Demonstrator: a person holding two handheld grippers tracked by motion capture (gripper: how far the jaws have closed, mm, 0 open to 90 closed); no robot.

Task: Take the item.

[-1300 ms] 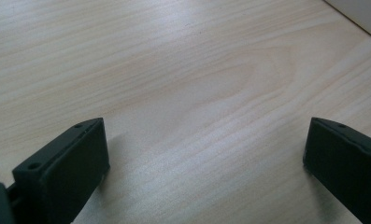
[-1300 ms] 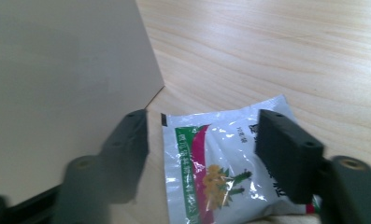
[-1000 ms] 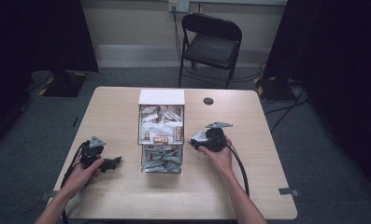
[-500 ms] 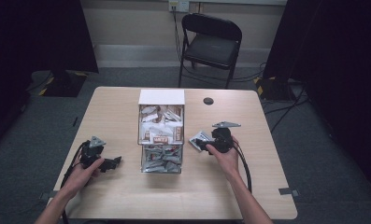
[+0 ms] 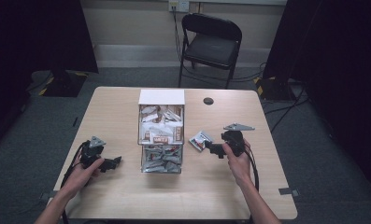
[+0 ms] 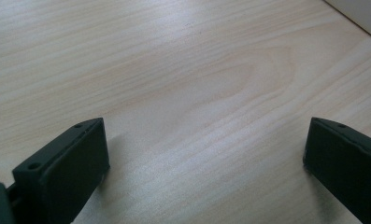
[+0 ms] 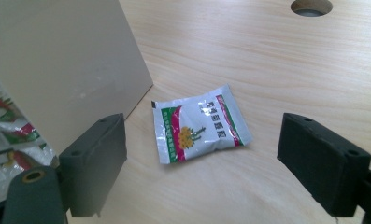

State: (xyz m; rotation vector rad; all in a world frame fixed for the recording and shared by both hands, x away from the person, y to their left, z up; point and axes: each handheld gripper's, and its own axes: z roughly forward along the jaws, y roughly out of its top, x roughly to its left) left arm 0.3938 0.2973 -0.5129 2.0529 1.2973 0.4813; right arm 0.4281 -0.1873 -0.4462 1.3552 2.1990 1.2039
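The right gripper (image 5: 210, 148) stands wide, with nothing between its jaws; they have just been opening. Just beyond its tips a small sachet (image 5: 201, 139) lies flat on the tabletop (image 5: 248, 186), free of the pads. In the right gripper view the sachet (image 7: 198, 128) is silver with green and pink print, and its long axis runs slantwise across the wood, one short end toward the box, the other toward the far jaw. It lies near the foot of the box's plain side wall (image 7: 71, 70) but does not touch it.

That clear display box (image 5: 160, 135) stands in the middle of the tabletop, between the two grippers, so it blocks the straight way from one to the other. It has two tiers: the upper compartment holds a loose heap of white and brown sachets, the lower one holds silvery sachets, jumbled without order. A white flap (image 5: 161, 96) stands at its far edge.

The left gripper (image 5: 109, 163) rests low on the tabletop near the left side of the box, apart from it. In the left gripper view its jaws stand wide over bare wood (image 6: 197, 93), holding nothing.

Farther out, a round cable hole (image 5: 208, 100) sits in the tabletop beyond the sachet, and a black folding chair (image 5: 210, 42) stands on the floor behind the tabletop.
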